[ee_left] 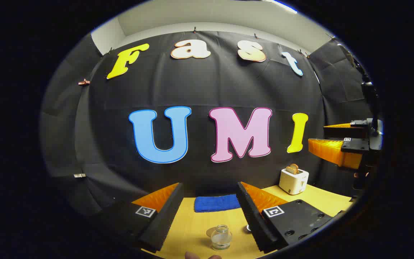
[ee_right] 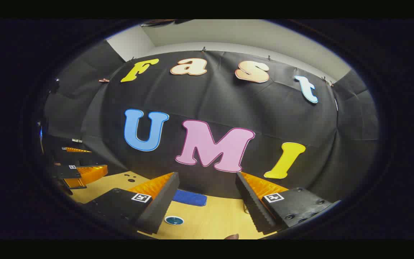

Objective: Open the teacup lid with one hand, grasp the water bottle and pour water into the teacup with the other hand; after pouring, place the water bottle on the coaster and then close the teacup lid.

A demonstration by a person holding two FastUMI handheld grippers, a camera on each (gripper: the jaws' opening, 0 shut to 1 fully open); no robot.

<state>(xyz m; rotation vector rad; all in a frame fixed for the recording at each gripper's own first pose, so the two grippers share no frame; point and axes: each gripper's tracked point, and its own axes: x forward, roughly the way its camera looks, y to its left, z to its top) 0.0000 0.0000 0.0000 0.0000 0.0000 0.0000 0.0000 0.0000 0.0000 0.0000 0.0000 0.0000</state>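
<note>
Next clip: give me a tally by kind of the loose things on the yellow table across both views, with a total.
Glass jar: 1
Round lid lying beside the jar: 1
Blue cloth: 1
White toaster with bread in it: 1
Round teal coaster: 1
Total: 5
A small thing by the left tool's finger is too hidden to name.

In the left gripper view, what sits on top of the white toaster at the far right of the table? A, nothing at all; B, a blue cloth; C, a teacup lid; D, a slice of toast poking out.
D: a browned slice of toast pokes out of the top of the white toaster, while the blue cloth lies flat on the table further left.
</note>
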